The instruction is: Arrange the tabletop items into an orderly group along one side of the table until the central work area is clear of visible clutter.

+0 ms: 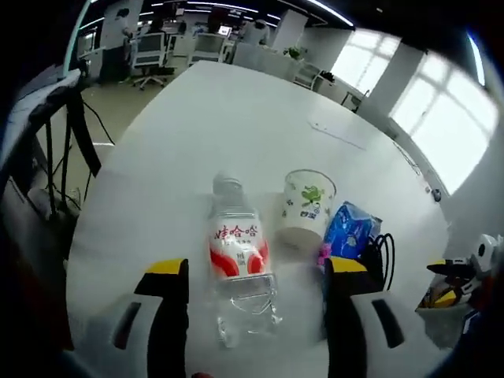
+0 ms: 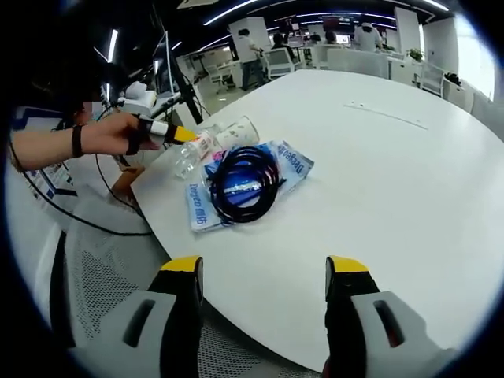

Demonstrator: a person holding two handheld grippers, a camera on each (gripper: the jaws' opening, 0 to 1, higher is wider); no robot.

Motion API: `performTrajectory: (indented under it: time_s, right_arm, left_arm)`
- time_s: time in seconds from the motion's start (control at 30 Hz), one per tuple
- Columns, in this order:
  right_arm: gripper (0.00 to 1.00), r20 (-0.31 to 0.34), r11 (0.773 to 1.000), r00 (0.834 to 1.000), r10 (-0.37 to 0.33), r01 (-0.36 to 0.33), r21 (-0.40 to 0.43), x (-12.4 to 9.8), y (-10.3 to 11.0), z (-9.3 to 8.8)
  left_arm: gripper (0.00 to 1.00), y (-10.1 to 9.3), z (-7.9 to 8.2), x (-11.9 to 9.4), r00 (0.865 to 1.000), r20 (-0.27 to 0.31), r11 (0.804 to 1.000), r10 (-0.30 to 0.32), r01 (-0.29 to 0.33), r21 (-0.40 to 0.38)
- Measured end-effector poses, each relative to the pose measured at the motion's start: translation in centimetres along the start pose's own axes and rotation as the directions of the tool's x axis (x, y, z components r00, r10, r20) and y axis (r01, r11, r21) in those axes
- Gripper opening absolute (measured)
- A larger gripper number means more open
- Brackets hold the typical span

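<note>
Bottle (image 1: 236,260), cup (image 1: 307,206), blue pack (image 1: 352,230) and cable (image 2: 242,183) already sit grouped at the table (image 1: 228,118) edge; left gripper (image 1: 256,291) straddles the bottle, right gripper (image 2: 264,287) gapes empty.

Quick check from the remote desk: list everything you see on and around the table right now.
Table: one, white, round-edged, under everything.
Water bottle: one, clear with red-and-white label, lying between the left gripper's open jaws.
Paper cup: one, white with green print, beside the bottle.
Tissue pack: one, blue, flat near the table edge.
Cable: one, black, coiled on the tissue pack.
Office chairs: several, far background.
Left gripper: yellow-tipped, open.
Right gripper: yellow-tipped, open, at the near table edge.
Hand: one, holding the left gripper.
</note>
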State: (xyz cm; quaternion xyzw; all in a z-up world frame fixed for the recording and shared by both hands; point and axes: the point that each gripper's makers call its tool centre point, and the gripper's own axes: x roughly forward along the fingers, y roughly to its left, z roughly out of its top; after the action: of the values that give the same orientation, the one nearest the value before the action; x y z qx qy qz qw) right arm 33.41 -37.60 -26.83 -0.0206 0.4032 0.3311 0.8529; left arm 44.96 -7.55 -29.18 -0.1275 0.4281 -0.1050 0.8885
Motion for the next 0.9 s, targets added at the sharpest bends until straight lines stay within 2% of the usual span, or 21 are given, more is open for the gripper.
performTrajectory:
  time_s: [0.27,0.4,0.5,0.6,0.9]
  right_arm:
    - [0.62,0.008,1.0,1.0,-0.013,0.013,0.011,-0.3,-0.5,0.1]
    - [0.62,0.014,1.0,1.0,-0.016,0.016,0.018,-0.3,-0.6,0.2]
    - [0.61,0.015,1.0,1.0,-0.017,0.017,0.017,-0.3,-0.5,0.3]
    - [0.61,0.014,1.0,1.0,-0.019,0.019,0.01,-0.3,-0.4,0.2]
    - [0.61,0.005,1.0,1.0,-0.026,0.026,-0.007,-0.3,-0.1,-0.1]
  left_arm:
    - [0.68,0.4,-0.7,1.1,0.998,-0.062,0.999,0.022,-0.019,0.042]
    - [0.58,1.1,-1.0,1.5,0.996,-0.082,0.999,0.033,-0.029,0.042]
    - [0.42,1.7,-1.4,1.3,0.992,-0.112,0.997,0.058,-0.052,0.059]
    - [0.41,1.5,-1.5,1.3,0.993,-0.105,0.998,0.05,-0.046,0.034]
    - [0.37,1.5,-1.9,0.7,0.994,-0.102,0.998,0.038,-0.034,0.043]
